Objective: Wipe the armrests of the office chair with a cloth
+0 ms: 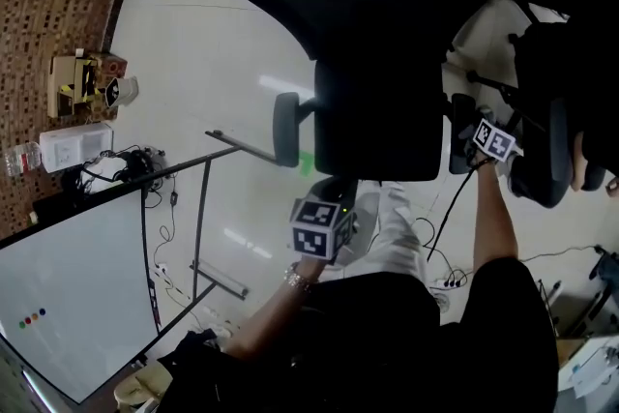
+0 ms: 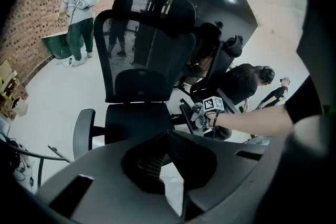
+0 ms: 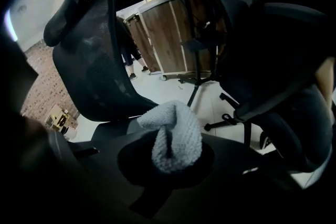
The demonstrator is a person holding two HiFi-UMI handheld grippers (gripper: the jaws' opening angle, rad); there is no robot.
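Observation:
A black mesh-back office chair [image 1: 377, 63] stands in front of me. Its left armrest [image 1: 285, 129] is bare, and it also shows in the left gripper view as the left armrest [image 2: 83, 132]. My right gripper [image 1: 472, 150] is at the chair's right armrest [image 1: 460, 126], shut on a light blue-grey cloth [image 3: 176, 136] that bulges out of its jaws. From the left gripper view, the right gripper [image 2: 202, 117] rests against that right armrest [image 2: 187, 115]. My left gripper [image 1: 334, 200] hovers near the seat's front edge, its jaws together with nothing between them [image 2: 167, 152].
A second dark chair [image 1: 544, 145] stands close on the right. A whiteboard on a stand [image 1: 77, 290] is at the lower left. Boxes and bottles [image 1: 77, 87] line a brick wall. People [image 2: 79, 18] stand far behind the chair. Cables and a power strip [image 1: 447, 280] lie on the floor.

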